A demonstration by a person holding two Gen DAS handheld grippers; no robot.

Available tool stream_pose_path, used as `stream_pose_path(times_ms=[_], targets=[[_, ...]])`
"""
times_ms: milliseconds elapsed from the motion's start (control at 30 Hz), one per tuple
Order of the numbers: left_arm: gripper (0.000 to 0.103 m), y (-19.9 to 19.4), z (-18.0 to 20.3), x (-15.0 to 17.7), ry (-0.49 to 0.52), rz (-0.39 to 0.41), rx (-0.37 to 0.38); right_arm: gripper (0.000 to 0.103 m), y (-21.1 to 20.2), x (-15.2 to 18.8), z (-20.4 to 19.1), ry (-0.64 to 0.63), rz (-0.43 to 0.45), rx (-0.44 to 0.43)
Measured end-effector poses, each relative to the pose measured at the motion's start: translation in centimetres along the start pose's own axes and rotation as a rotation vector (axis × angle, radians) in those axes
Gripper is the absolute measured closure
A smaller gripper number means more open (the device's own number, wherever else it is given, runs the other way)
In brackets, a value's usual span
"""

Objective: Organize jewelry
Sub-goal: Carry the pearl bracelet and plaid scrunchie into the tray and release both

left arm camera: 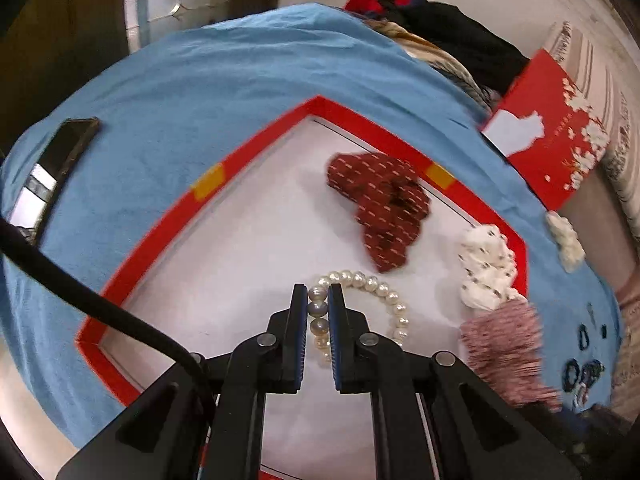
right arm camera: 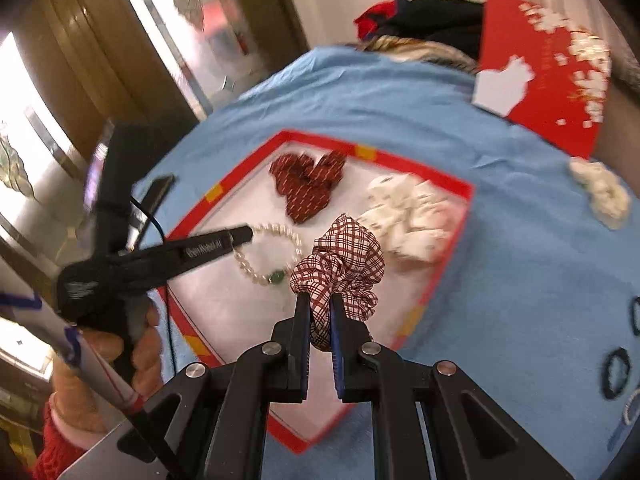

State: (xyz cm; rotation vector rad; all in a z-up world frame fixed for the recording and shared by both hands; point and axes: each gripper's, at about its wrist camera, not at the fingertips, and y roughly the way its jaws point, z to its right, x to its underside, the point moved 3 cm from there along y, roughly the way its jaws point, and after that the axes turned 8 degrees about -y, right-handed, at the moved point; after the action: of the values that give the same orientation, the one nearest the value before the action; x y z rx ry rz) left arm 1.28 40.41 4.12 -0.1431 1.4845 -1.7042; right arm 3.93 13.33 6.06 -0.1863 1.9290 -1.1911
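Observation:
A red-rimmed tray (left arm camera: 256, 140) with a white floor lies on the blue cloth. My left gripper (left arm camera: 318, 294) is shut on a pearl bracelet (left arm camera: 384, 292) that lies on the tray floor; it shows in the right wrist view (right arm camera: 248, 234) too, with the bracelet (right arm camera: 272, 256). My right gripper (right arm camera: 320, 302) is shut on a red-and-white checked scrunchie (right arm camera: 340, 264) and holds it over the tray; that scrunchie appears blurred in the left wrist view (left arm camera: 504, 352). A dark red scrunchie (left arm camera: 380, 204) and a white dotted scrunchie (left arm camera: 486, 268) lie in the tray.
A cream scrunchie (right arm camera: 600, 192) and several dark hair ties (right arm camera: 616, 372) lie on the blue cloth (right arm camera: 520, 240) right of the tray. A red box lid (left arm camera: 552, 140) leans at the back right near piled clothes (left arm camera: 448, 32). A phone (left arm camera: 60, 160) lies at left.

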Motion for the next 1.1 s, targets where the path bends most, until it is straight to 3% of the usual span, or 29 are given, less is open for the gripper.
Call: stream_pose_path(times_ms=[233,300,367,600,667,800,967,1100], targets=[[0.094,-1.5,-1.3,-1.0,-0.028,0.075,-0.042,0.092,4.0,1.0,-2.2,-0.053,-0.081,0.006],[0.086,-1.9,-1.7,-1.3,-0.042,0.088,-0.022,0.083,4.4,0.8,-2.2,-0.045,-0.083,-0.003],[0.072,-2.5,-2.0,-1.4,-0.063,0.11,-0.006,0.062,3.9,0.8,-2.0,-0.026,-0.07,-0.019],[0.063,-4.6,-1.1,-1.0,-0.089,0.172,0.059,0.05,-1.0,2.1,-0.3,0.025,0.006,0.013],[0.062,-5.1,0.4,-0.2,-0.055,0.168,0.093,0.049,-2.9,3.7,0.9,0.062,0.02,0.031],[0.05,-6.1,4.2,2.2,0.052,0.184,0.129,0.049,-6.7,8.2,4.4,0.149,0.026,0.099],[0.038,-7.7,10.0,7.3,0.253,0.199,0.16,0.044,-12.1,16.0,9.6,0.273,0.014,0.263],[0.034,-7.6,14.5,14.0,0.391,0.106,0.209,0.044,-16.1,22.7,13.8,0.415,-0.001,0.36]])
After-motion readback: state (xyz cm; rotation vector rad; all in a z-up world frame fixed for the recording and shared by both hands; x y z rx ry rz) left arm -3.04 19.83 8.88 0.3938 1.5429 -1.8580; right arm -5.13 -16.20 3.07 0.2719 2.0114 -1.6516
